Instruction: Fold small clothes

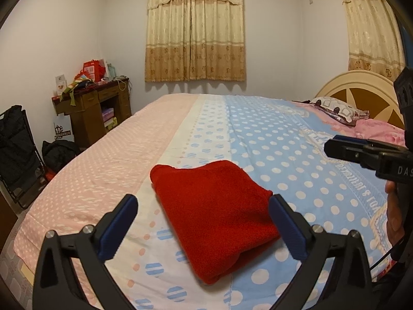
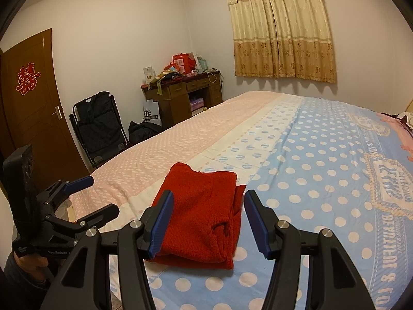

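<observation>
We see the red knit garment [image 1: 216, 219] lying folded on the bed [image 1: 296, 155], both the left gripper [image 1: 204, 222] and right gripper [image 2: 206, 222] with jaws open and empty above it; soft, light and floppy, we judge, best pinched at a folded edge.

On the right hand-held gripper [image 1: 335, 146] I can read "DAS" in pale letters. The brown door [image 2: 38, 98] carries a red double-happiness character. The bedsheet [image 2: 322, 180] has upside-down print, of which I make out only "&".
</observation>
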`<state>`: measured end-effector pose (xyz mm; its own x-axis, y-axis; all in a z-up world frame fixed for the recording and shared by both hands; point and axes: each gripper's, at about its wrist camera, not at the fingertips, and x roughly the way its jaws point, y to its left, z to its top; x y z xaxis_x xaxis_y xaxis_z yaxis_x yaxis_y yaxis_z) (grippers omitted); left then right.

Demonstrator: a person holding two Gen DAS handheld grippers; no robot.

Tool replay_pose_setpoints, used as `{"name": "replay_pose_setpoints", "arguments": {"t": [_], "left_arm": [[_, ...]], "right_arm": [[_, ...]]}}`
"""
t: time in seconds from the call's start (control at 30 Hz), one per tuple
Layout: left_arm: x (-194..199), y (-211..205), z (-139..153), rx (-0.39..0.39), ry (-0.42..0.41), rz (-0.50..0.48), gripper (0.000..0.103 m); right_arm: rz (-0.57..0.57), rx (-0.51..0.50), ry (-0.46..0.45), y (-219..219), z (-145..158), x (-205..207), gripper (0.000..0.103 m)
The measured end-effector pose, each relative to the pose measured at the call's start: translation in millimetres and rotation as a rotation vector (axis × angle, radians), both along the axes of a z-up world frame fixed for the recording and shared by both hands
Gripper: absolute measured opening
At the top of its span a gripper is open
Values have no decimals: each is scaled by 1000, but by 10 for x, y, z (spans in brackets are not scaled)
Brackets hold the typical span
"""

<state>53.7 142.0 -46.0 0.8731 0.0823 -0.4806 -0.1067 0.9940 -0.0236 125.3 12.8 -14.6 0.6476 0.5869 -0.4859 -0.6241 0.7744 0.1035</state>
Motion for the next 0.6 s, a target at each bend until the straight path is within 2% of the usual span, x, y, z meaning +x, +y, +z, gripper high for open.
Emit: {"name": "replay_pose_setpoints", "arguments": {"t": [0.33, 0.6], "left_arm": [[-30, 39, 106, 1, -27, 30, 103], [-26, 186, 110, -9, -44, 91, 103]], "right_arm": [[2, 11, -25, -34, 48, -64, 58], [22, 0, -70, 6, 123, -187, 58]]}}
